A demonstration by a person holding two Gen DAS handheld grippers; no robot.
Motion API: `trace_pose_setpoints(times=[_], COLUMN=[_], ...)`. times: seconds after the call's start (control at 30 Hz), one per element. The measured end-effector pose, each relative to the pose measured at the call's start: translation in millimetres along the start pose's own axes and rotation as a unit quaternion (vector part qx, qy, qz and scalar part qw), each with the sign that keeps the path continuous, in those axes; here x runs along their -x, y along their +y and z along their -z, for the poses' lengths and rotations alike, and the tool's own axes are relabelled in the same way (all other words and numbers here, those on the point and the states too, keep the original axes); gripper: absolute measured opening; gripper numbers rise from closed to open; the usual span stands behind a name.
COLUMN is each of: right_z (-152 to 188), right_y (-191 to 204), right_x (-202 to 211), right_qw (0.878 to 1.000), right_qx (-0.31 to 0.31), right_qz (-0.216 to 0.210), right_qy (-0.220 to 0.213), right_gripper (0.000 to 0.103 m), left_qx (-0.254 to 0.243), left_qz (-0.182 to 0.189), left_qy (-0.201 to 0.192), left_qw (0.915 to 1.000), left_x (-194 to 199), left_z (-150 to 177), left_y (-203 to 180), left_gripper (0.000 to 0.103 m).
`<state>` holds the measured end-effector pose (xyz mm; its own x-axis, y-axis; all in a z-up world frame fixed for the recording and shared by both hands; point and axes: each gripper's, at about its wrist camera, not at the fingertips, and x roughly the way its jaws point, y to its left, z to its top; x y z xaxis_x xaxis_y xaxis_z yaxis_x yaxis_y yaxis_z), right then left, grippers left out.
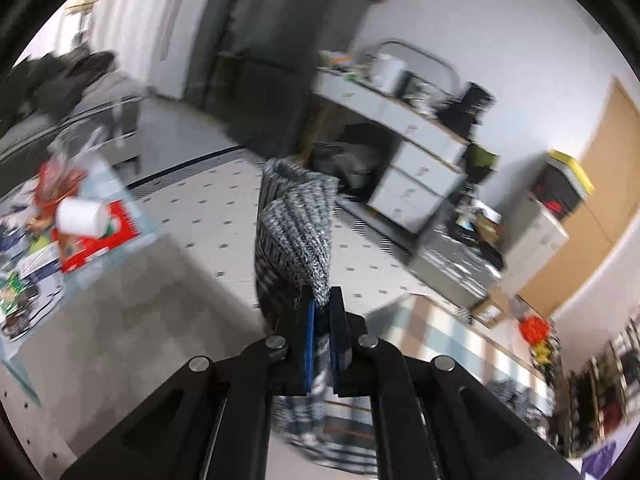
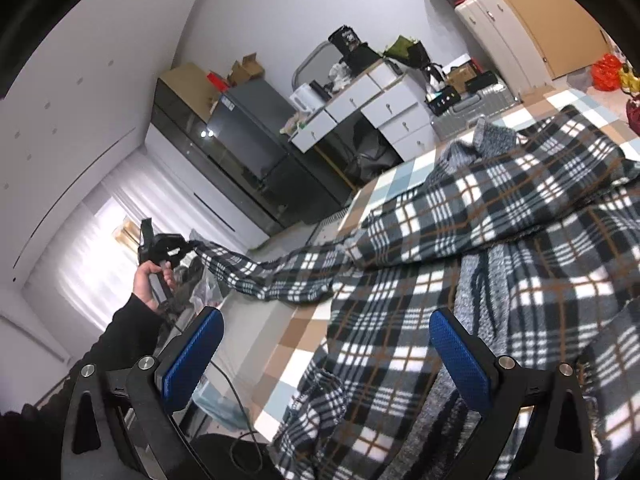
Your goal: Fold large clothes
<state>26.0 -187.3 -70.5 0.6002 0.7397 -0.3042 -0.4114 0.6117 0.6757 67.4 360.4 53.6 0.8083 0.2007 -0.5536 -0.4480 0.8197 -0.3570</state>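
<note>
1. Fingers of the left gripper [image 1: 322, 312] are clenched on the grey knit lining at the sleeve [image 2: 256, 272] end of the plaid coat [image 2: 500, 240]; in the right view a hand [image 2: 150, 280] holds that gripper out past the left edge of the bed [image 2: 404, 172], the sleeve stretched between.
2. Right gripper [image 2: 326, 344] is released, its two blue pads wide apart above the coat body and touching no cloth.
3. Coat lies spread over the checked bed, lining showing at the collar and down the front.
4. Risk: the pinch looks small, so the sleeve could slip free if pulled harder.
5. Risk: with nothing pinning the body, a pull on the sleeve could drag the whole coat toward the bed edge and bunch it.
6. Risk: the left view is blurred, so a fast swing may land the sleeve crooked.
7. Count: one coat, one sleeve stretched out, two grippers, one hand in view, one bed.
</note>
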Motion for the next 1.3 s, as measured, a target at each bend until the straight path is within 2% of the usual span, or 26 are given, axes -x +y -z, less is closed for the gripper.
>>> trace_pose_setpoints(times=[0.1,0.23,0.33,0.43,0.57,0.67,0.77,0.83,0.93,1.0,1.13,1.2,1.3], right_z=[-3.8,-10.5,-13.5,-18.2,-27.8,-31.8,-32.7,-33.9,-30.3,-29.6,-28.8,-29.4,-30.5], right_y=[-1.8,0.6,1.5,-4.7,-28.4,-48.0,-65.9,-76.7,-87.7,-94.2,-105.0,-103.3,-98.1], right_x=[8.9,32.9,49.6,74.9,126.0,155.4,175.5,185.5,199.8,204.5,202.1,198.6,190.1], right_qw=[1.000,0.997,0.993,0.985,0.969,0.955,0.944,0.944,0.935,0.935,0.938,0.942,0.947], right_qx=[-0.003,0.028,0.046,0.039,-0.015,-0.047,-0.085,-0.103,-0.117,-0.123,-0.145,-0.135,-0.115], right_qz=[0.001,0.056,0.073,0.118,0.135,0.152,0.163,0.151,0.160,0.156,0.141,0.139,0.148], right_qy=[-0.013,-0.053,-0.076,-0.123,-0.206,-0.248,-0.273,-0.276,-0.293,-0.293,-0.281,-0.273,-0.260], right_gripper=[0.103,0.103,0.103,0.103,0.103,0.103,0.103,0.103,0.103,0.103,0.103,0.103,0.103], left_qx=[-0.032,-0.083,-0.106,-0.131,-0.178,-0.196,-0.228,-0.238,-0.256,-0.276,-0.270,-0.261,-0.255], left_qz=[0.053,0.086,0.116,0.141,0.165,0.182,0.196,0.203,0.208,0.206,0.198,0.200,0.210], left_qy=[0.003,0.019,0.041,0.059,0.091,0.130,0.162,0.180,0.223,0.232,0.273,0.314,0.351], left_qw=[0.9981,0.9926,0.9867,0.9796,0.9657,0.9549,0.9400,0.9326,0.9172,0.9100,0.9017,0.8906,0.8762], left_x=[5.0,-1.3,-11.8,-22.6,-44.3,-62.5,-74.2,-83.3,-106.2,-112.9,-132.7,-144.6,-128.5], left_z=[9.8,30.2,53.0,77.8,129.3,168.8,217.8,245.4,292.9,319.1,346.3,355.2,355.5], left_y=[-49.0,-116.6,-173.3,-222.1,-287.7,-325.2,-363.9,-388.3,-412.6,-423.6,-416.6,-406.0,-407.3], left_gripper=[0.001,0.002,0.002,0.002,0.002,0.002,0.002,0.002,0.002,0.002,0.002,0.002,0.005])
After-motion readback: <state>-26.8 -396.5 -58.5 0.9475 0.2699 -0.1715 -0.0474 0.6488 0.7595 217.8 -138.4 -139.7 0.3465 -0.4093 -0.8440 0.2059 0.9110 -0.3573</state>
